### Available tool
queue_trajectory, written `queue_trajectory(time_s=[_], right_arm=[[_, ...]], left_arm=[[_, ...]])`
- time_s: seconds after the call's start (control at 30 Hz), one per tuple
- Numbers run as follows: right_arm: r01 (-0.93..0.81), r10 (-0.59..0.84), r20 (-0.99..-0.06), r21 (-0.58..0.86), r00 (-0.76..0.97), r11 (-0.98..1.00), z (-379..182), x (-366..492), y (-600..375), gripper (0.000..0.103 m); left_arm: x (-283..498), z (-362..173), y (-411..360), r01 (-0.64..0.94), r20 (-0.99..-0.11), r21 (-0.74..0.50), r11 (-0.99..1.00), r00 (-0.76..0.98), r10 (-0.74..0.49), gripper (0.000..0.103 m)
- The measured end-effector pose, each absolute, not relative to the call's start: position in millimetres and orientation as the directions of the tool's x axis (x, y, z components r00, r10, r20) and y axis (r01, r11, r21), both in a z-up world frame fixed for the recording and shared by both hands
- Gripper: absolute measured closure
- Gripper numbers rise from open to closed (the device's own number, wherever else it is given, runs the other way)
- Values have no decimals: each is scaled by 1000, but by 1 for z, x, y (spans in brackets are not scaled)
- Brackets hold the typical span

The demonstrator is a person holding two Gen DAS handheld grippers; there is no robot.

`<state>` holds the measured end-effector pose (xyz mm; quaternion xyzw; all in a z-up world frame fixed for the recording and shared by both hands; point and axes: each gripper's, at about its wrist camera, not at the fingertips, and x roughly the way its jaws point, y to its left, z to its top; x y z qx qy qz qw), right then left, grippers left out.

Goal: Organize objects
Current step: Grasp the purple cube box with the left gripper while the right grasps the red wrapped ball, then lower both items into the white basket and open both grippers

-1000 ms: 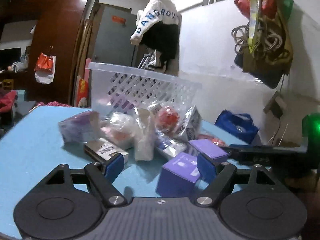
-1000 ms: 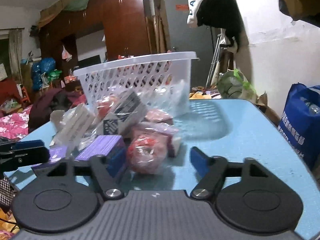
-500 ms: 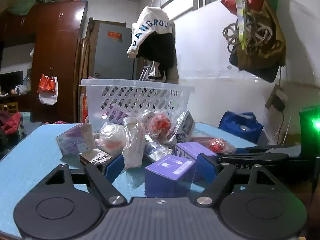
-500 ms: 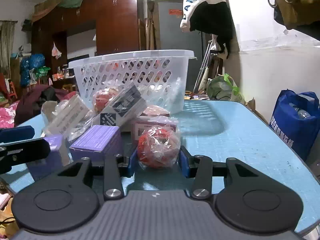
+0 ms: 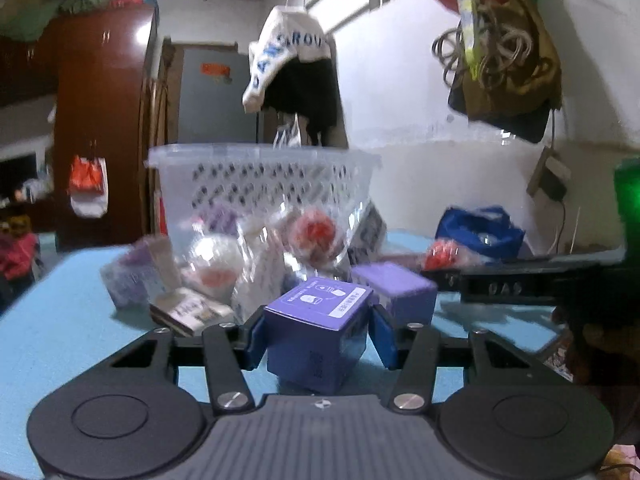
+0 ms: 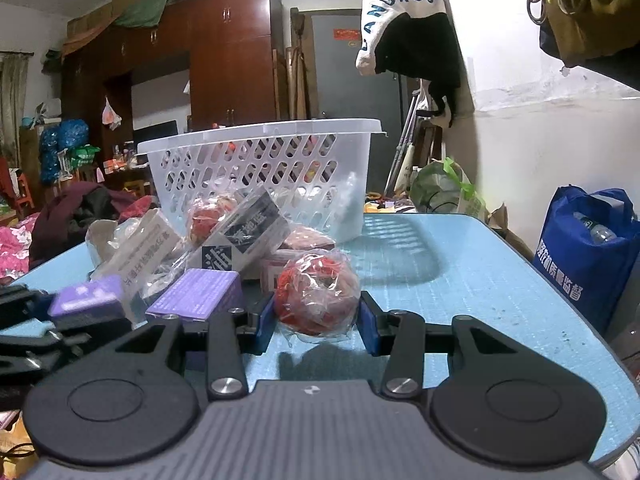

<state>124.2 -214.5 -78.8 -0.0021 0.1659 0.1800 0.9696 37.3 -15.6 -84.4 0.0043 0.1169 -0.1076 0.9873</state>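
Left wrist: purple box (image 5: 316,320) clamped; pile (image 5: 248,252) behind blurred.

A white cap (image 6: 402,20) hangs above; a blue bag (image 6: 588,252) sits beside the table (image 6: 480,280).

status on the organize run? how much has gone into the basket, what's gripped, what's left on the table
Done: hard to say. The white basket shows only blurred colours through its slots, so its contents are unclear. In hand: the left gripper is shut on a purple box, lifted off the blue table; the right gripper is shut on a red wrapped ball. Left: a second purple box, a dark-labelled carton and several bagged items.
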Motion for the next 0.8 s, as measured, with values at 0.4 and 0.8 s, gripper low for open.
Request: queue_trajectory(time_s=[0.4,0.8], right_arm=[[-294,303,-260,72,917,953,-63,121,-214,57],[-251,254,-131,41,958,967,27,166,-182,57]], left_arm=[[32,-62,24,121,-176,-72,990,975,-132,47],[97,37,49,104,-127,-79,992,985,-113,46]])
